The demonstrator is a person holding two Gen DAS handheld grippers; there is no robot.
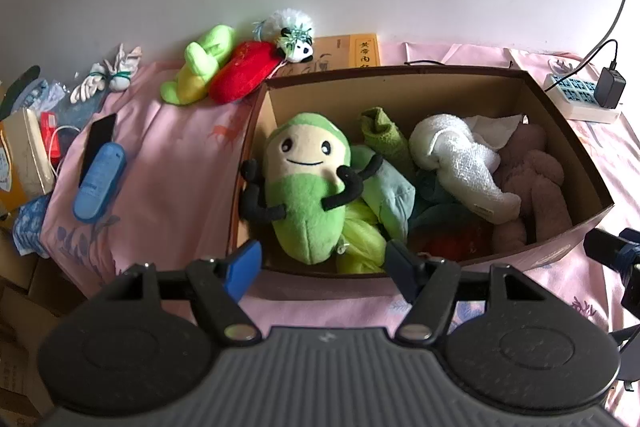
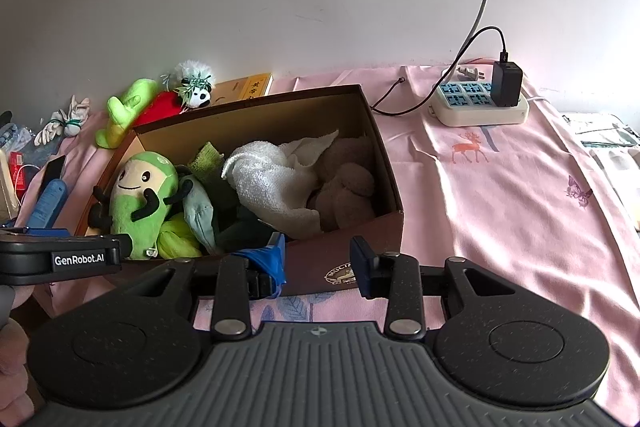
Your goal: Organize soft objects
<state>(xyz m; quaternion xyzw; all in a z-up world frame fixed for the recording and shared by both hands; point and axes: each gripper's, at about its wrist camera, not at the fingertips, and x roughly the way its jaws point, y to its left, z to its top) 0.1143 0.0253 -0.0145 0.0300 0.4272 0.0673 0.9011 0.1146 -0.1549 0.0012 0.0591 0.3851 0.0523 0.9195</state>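
A brown cardboard box (image 1: 576,225) (image 2: 394,187) stands on the pink sheet. Inside it lie a smiling green plush (image 1: 306,187) (image 2: 138,203), a white towel (image 1: 460,163) (image 2: 276,183), a brown plush (image 1: 536,183) (image 2: 346,183), a green sock (image 1: 384,135) and some light green cloth. My left gripper (image 1: 322,269) hovers open over the box's near wall, holding nothing. My right gripper (image 2: 320,263) is open in front of the box's near right corner, also holding nothing. A lime plush (image 1: 200,67) (image 2: 124,111), a red plush (image 1: 244,71) and a small panda (image 1: 298,49) (image 2: 198,95) lie behind the box.
A power strip (image 2: 480,105) with a black charger and cables sits at the back right. A yellow book (image 1: 352,53) leans against the wall. On the left are a blue case (image 1: 100,181), a black phone (image 1: 98,143), white gloves (image 1: 104,79) and clutter past the bed's edge.
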